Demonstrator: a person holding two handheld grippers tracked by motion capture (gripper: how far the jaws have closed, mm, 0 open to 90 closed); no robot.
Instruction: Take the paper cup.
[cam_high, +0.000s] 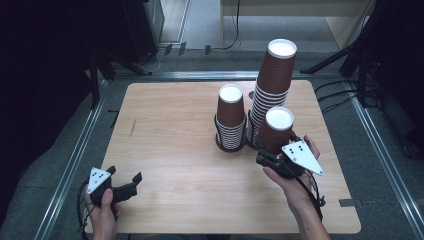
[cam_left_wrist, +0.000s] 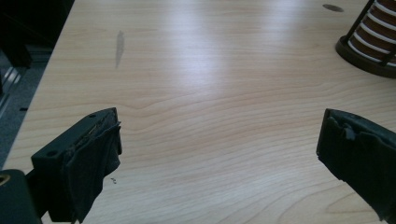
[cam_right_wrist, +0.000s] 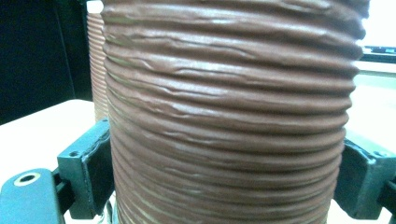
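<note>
My right gripper (cam_high: 270, 149) is shut on a ribbed brown paper cup (cam_high: 278, 131), held upside down with its white bottom up, just in front of the tall cup stack (cam_high: 273, 82). In the right gripper view the cup (cam_right_wrist: 229, 116) sits between both jaws, which press on its sides. A shorter stack of the same cups (cam_high: 231, 119) stands in a black wire holder to the left. My left gripper (cam_high: 125, 175) hovers near the table's front left corner, open with nothing between its fingers; in its own view the left gripper (cam_left_wrist: 222, 126) looks across bare wood.
The light wooden table (cam_high: 175, 125) has free room over its left half and front. A holder base (cam_left_wrist: 369, 44) shows far right in the left gripper view. Another cup stack (cam_right_wrist: 95, 70) stands behind the held cup. Dark stands and metal rails surround the table.
</note>
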